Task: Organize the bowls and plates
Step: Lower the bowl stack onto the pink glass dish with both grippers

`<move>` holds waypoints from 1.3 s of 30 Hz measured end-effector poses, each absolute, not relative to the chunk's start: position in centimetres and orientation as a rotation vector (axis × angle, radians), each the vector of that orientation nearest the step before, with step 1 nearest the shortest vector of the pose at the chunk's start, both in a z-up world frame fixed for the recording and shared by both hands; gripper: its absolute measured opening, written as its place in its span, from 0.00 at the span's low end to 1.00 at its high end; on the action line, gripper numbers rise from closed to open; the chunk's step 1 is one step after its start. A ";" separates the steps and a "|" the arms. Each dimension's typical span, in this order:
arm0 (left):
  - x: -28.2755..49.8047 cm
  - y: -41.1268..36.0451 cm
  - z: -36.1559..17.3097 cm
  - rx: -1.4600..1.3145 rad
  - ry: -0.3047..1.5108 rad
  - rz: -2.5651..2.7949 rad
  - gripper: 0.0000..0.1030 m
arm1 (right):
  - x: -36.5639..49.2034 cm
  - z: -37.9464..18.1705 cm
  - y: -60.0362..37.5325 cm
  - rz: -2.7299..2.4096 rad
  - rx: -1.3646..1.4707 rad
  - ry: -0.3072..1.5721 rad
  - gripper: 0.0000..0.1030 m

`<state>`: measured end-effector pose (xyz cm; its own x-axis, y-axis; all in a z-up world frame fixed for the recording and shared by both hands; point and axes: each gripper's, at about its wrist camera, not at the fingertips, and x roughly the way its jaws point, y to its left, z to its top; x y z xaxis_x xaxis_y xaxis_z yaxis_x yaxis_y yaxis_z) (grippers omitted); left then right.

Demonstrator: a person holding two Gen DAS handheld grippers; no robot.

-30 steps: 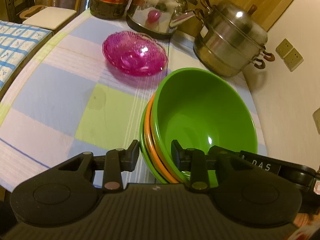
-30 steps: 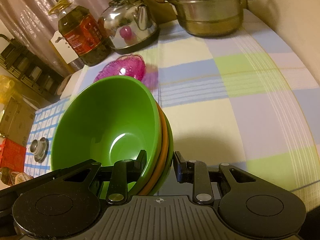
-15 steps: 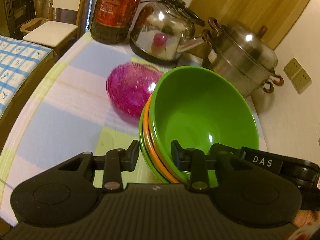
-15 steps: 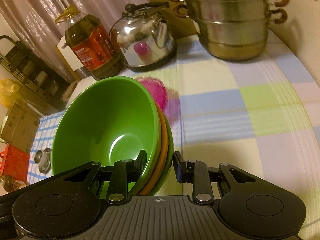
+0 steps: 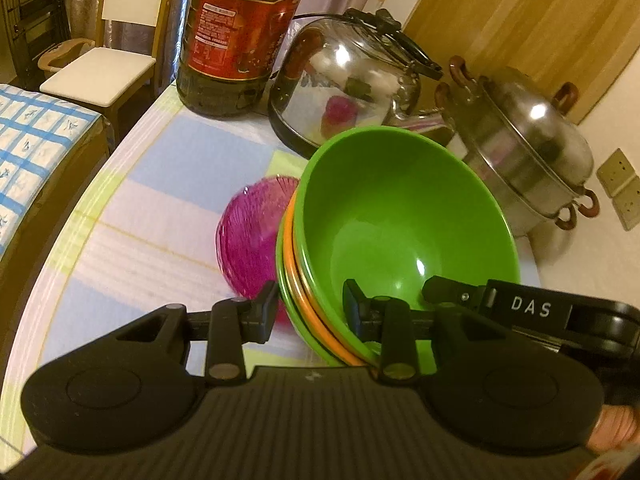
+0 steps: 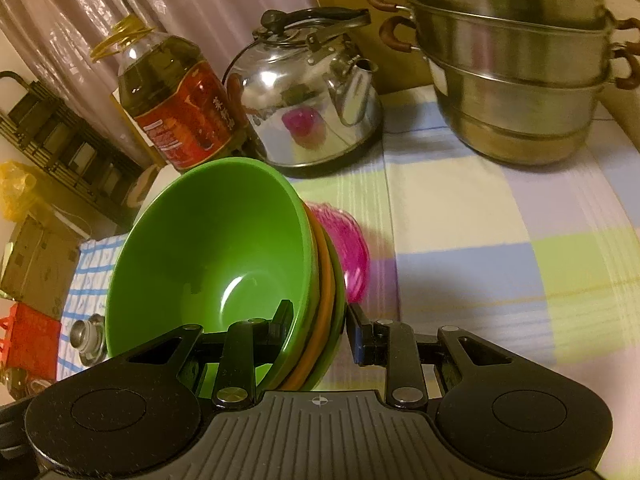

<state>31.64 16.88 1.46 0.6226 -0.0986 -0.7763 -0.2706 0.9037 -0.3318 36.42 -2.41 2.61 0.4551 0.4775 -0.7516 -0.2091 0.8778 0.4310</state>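
Three nested bowls [image 5: 404, 236], green over orange over green, carried tilted above the checked surface [image 5: 132, 216], right over the pink glass bowl [image 5: 250, 244]. Left gripper [image 5: 310, 308] fingers pinching the stack's rim on one side, right gripper [image 6: 318, 326] fingers pinching the opposite side. Nesting of three evidently done; pink bowl not yet joined, probably next in line. Behind: kettle [image 5: 344, 80], steamer pot [image 5: 528, 144], oil bottle [image 5: 236, 32], all untouched.
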 end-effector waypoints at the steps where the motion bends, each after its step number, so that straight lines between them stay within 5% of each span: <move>1: 32.2 17.1 1.3 -0.445 0.904 0.103 0.30 | 37.1 2.5 -2.2 0.433 0.295 1.017 0.28; 39: 39.2 20.2 -5.2 -0.405 0.982 0.142 0.30 | 45.5 -4.7 1.7 0.450 0.330 1.117 0.28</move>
<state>39.25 20.19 -5.20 0.5527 -0.0640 -0.8309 -0.2974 0.9162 -0.2684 45.53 1.70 -4.71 0.3639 0.5038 -0.7835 -0.1801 0.8633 0.4715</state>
